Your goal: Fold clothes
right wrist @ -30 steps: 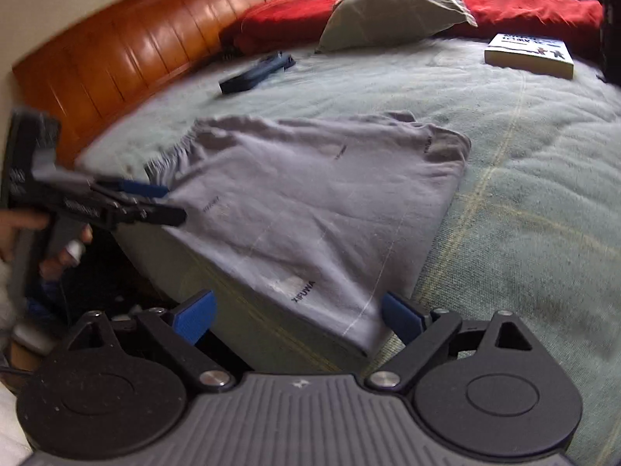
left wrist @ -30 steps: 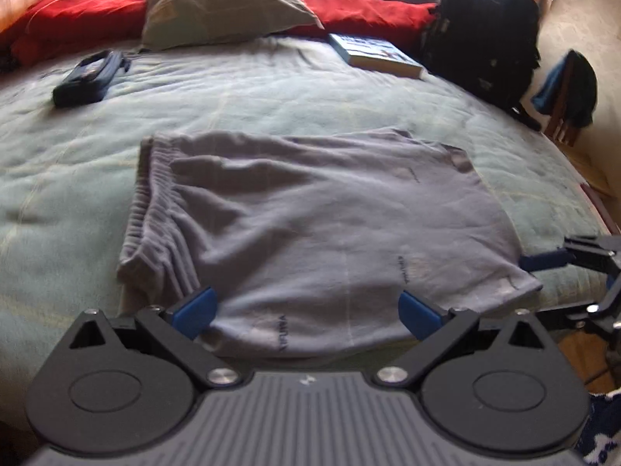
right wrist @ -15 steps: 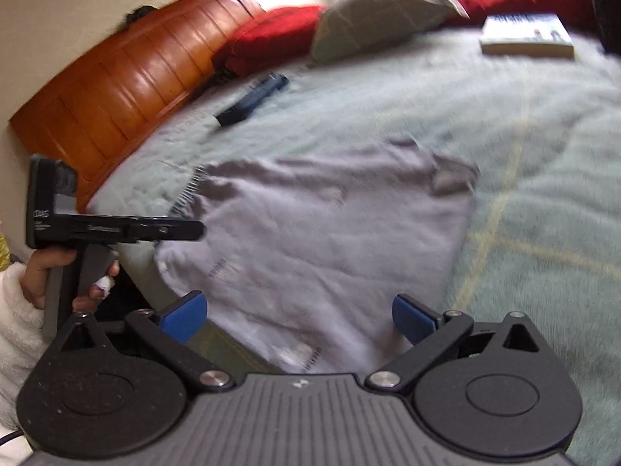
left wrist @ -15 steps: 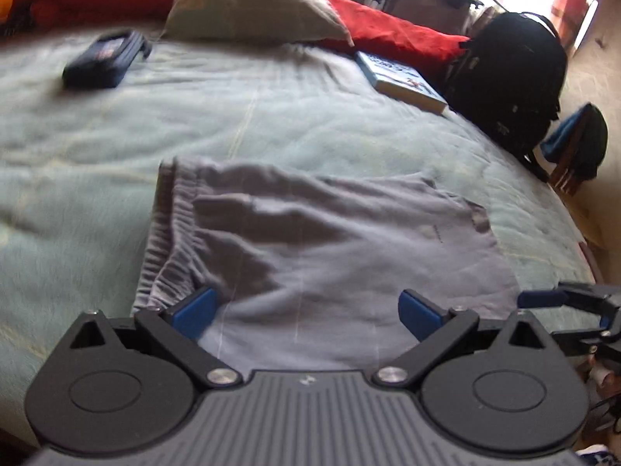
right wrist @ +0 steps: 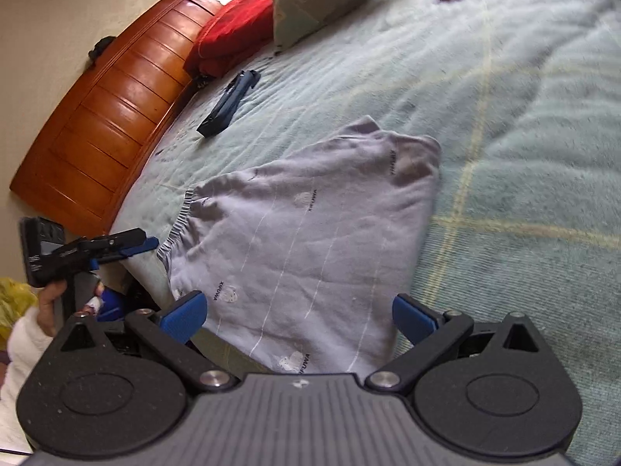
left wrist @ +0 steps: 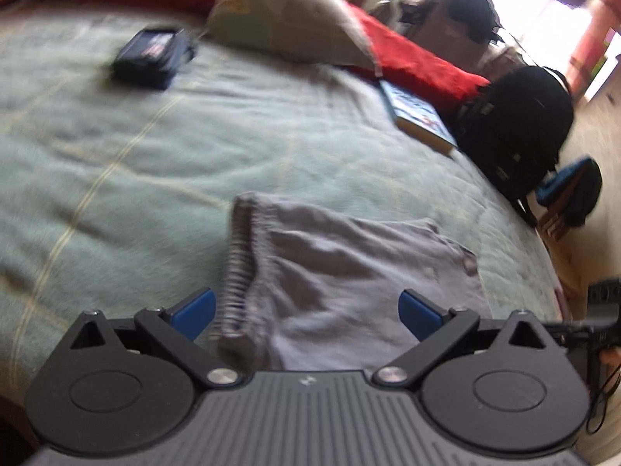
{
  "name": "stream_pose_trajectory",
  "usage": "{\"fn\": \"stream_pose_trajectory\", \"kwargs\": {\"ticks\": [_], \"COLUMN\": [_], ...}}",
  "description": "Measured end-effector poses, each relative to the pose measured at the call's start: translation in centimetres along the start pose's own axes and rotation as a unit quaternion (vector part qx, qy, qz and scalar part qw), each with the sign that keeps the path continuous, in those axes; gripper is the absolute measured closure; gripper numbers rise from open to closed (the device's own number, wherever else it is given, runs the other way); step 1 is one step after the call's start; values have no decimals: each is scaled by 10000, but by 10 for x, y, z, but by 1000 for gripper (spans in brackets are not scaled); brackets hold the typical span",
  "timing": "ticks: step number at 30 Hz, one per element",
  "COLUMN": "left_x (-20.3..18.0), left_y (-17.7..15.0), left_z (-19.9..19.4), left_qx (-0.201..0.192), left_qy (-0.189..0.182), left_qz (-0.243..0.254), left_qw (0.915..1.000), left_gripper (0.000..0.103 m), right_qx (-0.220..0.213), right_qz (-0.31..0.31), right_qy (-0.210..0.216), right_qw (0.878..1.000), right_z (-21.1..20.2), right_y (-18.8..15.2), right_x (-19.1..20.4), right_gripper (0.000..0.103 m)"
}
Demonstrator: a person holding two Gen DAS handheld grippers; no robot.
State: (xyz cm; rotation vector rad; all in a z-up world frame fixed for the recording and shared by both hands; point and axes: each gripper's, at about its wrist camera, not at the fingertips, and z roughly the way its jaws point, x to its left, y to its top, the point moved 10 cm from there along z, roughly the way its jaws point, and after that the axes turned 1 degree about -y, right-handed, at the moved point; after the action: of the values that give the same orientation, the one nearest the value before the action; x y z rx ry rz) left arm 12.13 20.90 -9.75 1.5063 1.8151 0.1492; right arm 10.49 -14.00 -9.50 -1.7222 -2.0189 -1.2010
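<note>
lying flat on the green bed cover (right wrist: pixel 524 124), near the bed's edge: grey shorts (right wrist: pixel 310 240), spread out or maybe already doubled over once, can't tell which from here. elastic waistband (left wrist: pixel 236 268) at roughly 9 o'clock in the left wrist view, hem side toward 3 o'clock, so long axis runs about 9-to-3 across that view.

left gripper (left wrist: pixel 306 308): jaws wide apart, empty, hovering over the near edge of the shorts, waistband corner just inside the left blue pad. seen from the right wrist view, same gripper (right wrist: pixel 134 244) sits at 9 o'clock off the bed edge, beside the waistband.

right gripper (right wrist: pixel 297 316): jaws also apart, nothing held, near hem edge of the shorts at 12 o'clock right between the pads.

both about equally close; left nearer the waistband end, right nearer the hem end.

unrelated stuff further up the bed: pillow (left wrist: pixel 287 11), book (left wrist: pixel 419 116), dark case (left wrist: pixel 151 56).
</note>
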Motion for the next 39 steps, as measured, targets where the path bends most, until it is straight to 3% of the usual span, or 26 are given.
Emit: {"fn": "stream_pose_trajectory", "kwargs": {"ticks": [4, 8, 10, 15, 24, 28, 31, 39], "left_x": [27, 33, 28, 18, 13, 11, 12, 7], "left_y": [0, 2, 5, 15, 28, 13, 5, 16], "left_z": [18, 37, 44, 68, 85, 74, 69, 86], "left_qx": [381, 598, 665, 852, 1008, 1205, 1313, 1069], "left_qy": [-263, -674, -921, -1139, -1654, -1836, -1977, -2293], "left_qz": [-684, -992, -1009, -886, -944, -880, -920, -893], "left_qw": [9966, 9910, 9884, 9859, 9765, 9716, 9671, 9633], "left_gripper": [4, 5, 5, 5, 4, 4, 4, 5], "right_qx": [97, 143, 153, 141, -31, -11, -50, -301], "right_qz": [331, 687, 829, 965, 1143, 1105, 1258, 1532], "right_qy": [279, 807, 1045, 1315, 1494, 1544, 1895, 2054], "right_qw": [9990, 9943, 9909, 9865, 9821, 9818, 9738, 9661], "right_z": [2, 7, 11, 25, 55, 48, 37, 48], "right_y": [-1, 1, 5, 21, 57, 47, 34, 42], "right_x": [-15, -22, -22, -20, -15, -12, -11, -22], "right_gripper": [0, 0, 0, 0, 0, 0, 0, 1]}}
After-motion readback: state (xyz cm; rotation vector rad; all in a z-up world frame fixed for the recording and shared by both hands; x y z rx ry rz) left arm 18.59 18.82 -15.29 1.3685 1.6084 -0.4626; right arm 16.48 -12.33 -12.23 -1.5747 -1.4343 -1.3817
